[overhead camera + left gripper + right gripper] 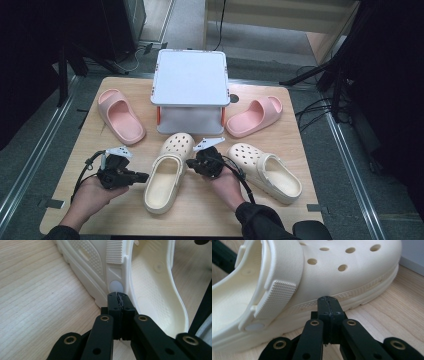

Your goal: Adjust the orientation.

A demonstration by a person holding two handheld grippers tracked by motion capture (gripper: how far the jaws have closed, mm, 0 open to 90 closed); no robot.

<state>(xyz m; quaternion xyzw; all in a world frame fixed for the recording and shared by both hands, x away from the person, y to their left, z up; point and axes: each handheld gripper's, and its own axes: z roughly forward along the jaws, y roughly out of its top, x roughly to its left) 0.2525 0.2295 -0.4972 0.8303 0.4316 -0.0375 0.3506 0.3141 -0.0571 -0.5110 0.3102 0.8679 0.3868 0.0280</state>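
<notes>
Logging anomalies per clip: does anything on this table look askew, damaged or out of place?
No damage or spills. The shoes are scattered: two pink slides flank the white box at different angles, and the cream clogs splay apart. Both grippers are shut, tips against the left clog's sides.

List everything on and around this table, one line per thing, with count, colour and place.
cream clogs: 2; one at table centre between the two claws, one to its right near the front right edge.
pink slides: 2; one at the back left, one at the back right.
lidded box: 1, white-grey with orange side latches, back centre of the table.
table: 1, light wood.
floor: grey, around the table.
left claw: 1, black, jaws shut, at the centre clog's left side.
right claw: 1, black, jaws shut, at the same clog's right side.
hands: 2, left and right, entering from the front edge, each holding a claw.
</notes>
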